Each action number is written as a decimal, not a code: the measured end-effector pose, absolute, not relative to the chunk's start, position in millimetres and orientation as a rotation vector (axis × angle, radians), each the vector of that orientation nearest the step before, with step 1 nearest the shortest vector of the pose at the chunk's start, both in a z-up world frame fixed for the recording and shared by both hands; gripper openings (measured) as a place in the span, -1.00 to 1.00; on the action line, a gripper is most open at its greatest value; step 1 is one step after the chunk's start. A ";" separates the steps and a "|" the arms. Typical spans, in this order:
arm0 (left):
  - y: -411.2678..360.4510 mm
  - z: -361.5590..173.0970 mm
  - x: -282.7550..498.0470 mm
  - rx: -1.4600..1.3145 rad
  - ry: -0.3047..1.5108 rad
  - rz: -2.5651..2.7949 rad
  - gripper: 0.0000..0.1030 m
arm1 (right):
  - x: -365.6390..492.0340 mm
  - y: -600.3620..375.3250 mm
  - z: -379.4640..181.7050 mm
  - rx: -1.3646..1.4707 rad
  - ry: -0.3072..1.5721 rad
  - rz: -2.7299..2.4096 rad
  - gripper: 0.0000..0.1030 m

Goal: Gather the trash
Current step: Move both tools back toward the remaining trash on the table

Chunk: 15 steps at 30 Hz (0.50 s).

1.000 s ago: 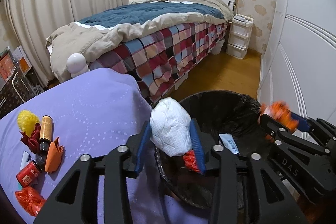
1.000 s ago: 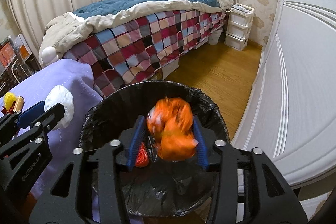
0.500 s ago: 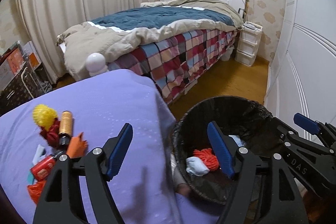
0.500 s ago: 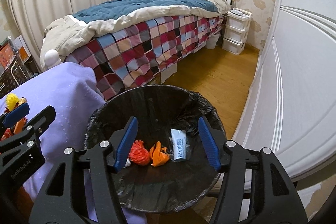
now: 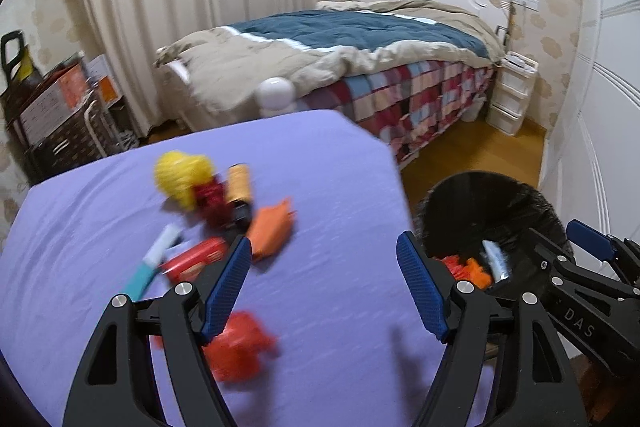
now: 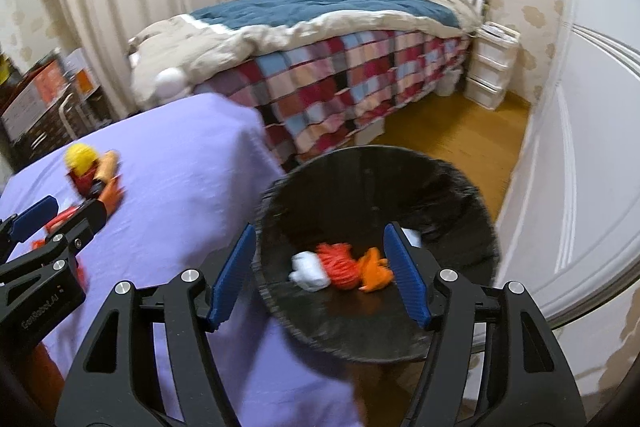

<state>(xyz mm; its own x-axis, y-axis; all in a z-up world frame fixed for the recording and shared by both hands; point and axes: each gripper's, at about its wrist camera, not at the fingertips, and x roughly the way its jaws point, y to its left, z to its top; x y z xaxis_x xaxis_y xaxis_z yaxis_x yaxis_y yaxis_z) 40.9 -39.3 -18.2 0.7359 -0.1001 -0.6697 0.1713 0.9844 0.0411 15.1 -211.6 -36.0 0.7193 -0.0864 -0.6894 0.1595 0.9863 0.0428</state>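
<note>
- Left gripper point(image 5: 324, 283) over the purple-covered table point(image 5: 340, 163); jaws apart, nothing between the pads, only bare cloth showing in the gap. Jaws just been opening; now holding nothing.
- Right gripper point(image 6: 320, 275) above the black-lined bin point(image 6: 460, 187); jaws likewise spread and empty, just been opening. Between the blue pads, only the bin's inside: a white wad point(image 6: 310, 267), a red-orange crumple point(image 6: 340, 263) and an orange scrap point(image 6: 374, 269) lying on the bottom, not touched.
- Remaining trash clustered on the cloth, ahead and to the left of the left fingers: yellow fluffy ball point(image 5: 182, 177), dark red crumple point(image 5: 210, 197), tan bottle point(image 5: 239, 183), orange wrapper point(image 5: 272, 227), red can point(image 5: 196, 259), white-and-teal tube point(image 5: 154, 261), red crumpled piece point(image 5: 238, 345).
- Red crumpled piece nearest, just under and inside the left-hand blue pad; blurred, outline uncertain. Orange wrapper just beyond that pad's tip.
- Tube's long axis slanting from lower left to upper right; can roughly the same slant.
- Bin at the table's right edge, below the cloth level.
- Judgement: left gripper nearer to the pile; right gripper well apart from it, bin side. Next pick likely the left's, needing a small shift leftward and down, jaws already wide enough for the crumple.
</note>
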 end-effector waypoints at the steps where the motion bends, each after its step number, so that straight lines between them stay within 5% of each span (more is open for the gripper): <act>1: -28.8 -17.1 37.2 0.093 0.731 -0.135 0.41 | 14.7 -202.0 -35.7 0.091 0.758 -0.117 0.26; 15: 91.1 -17.7 6.9 0.035 0.742 0.089 0.42 | 10.6 -94.8 -35.6 -0.003 0.780 0.113 0.26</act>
<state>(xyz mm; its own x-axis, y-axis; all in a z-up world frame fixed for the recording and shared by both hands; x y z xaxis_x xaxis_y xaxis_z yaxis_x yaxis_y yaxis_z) 6.9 91.1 -17.7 0.7337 0.0929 -0.6730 -0.0682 0.9957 0.0632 10.6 -94.8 -35.6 0.7050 0.1006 -0.7020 -0.1029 0.9939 0.0392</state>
